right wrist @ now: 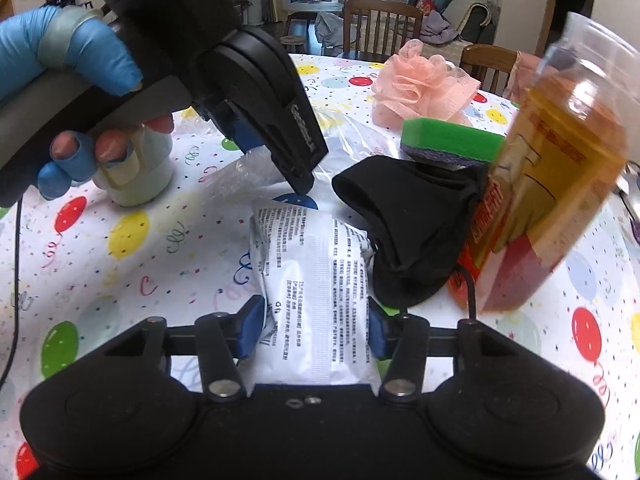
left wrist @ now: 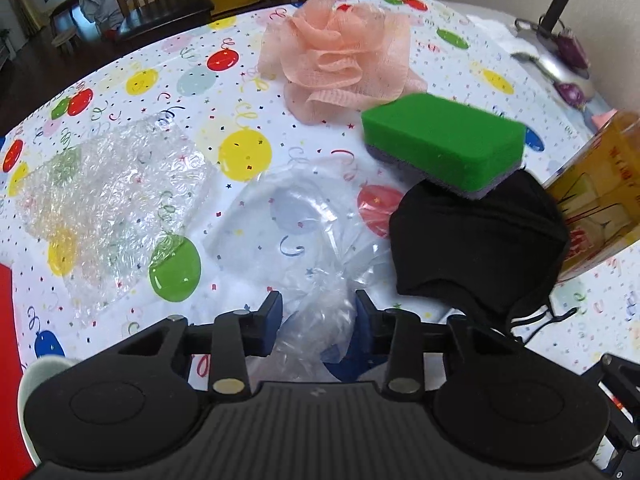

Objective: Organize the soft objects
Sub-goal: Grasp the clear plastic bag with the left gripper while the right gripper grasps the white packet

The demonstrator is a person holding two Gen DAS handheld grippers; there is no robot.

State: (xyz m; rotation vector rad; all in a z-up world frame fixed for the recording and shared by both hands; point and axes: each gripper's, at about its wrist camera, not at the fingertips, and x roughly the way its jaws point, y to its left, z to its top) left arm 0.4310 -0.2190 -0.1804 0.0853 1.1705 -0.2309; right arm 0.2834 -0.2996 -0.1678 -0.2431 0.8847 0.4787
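Beside the black cloth mask (right wrist: 404, 224), on its left: white printed packet (right wrist: 316, 300) pinched at both sides by right gripper (right wrist: 316, 330); near end hidden under gripper body. Further left of mask: crumpled clear plastic bag (left wrist: 316, 320) bunched between left gripper (left wrist: 318, 324) jaws, narrowed onto it; contact at right pad hard to make out. On top of mask: green sponge (left wrist: 444, 142). Behind it: pink mesh puff (left wrist: 340, 56). Right of mask: amber bottle (right wrist: 560, 168), blurred, top cut off.
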